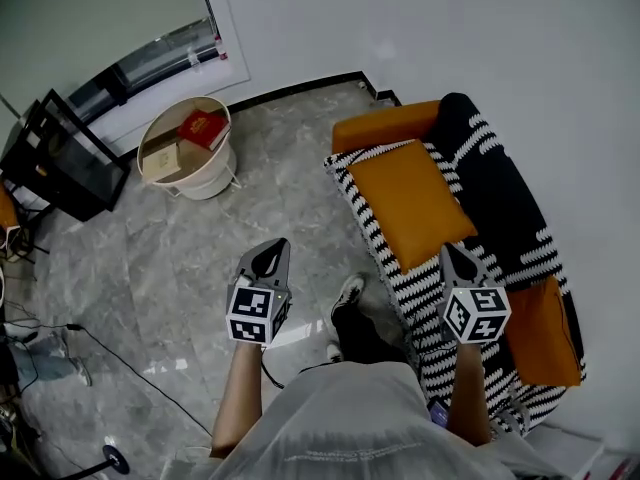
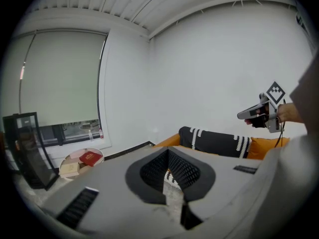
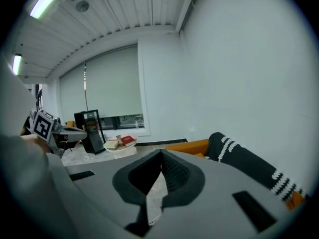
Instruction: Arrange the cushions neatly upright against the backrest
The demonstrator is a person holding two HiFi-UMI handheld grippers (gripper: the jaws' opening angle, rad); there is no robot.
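Note:
An orange sofa (image 1: 385, 126) with a black-and-white striped throw (image 1: 400, 278) stands at the right. One orange cushion (image 1: 410, 203) lies flat on the seat. A black cushion with white stripes (image 1: 495, 183) (image 2: 214, 141) (image 3: 244, 161) runs along the backrest. A second orange cushion (image 1: 545, 333) (image 2: 264, 146) sits at the sofa's near end. My left gripper (image 1: 270, 255) (image 2: 167, 152) hangs over the floor left of the sofa, shut and empty. My right gripper (image 1: 450, 255) (image 3: 161, 154) hovers above the seat's front edge beside the flat orange cushion, also shut with nothing in it.
A round white basket table (image 1: 215, 183) holding a red book (image 1: 203, 128) stands on the grey marble floor at the back left. A black glass cabinet (image 1: 60, 158) is further left. Cables (image 1: 120, 363) trail over the floor. The person's shoe (image 1: 347, 296) is by the sofa.

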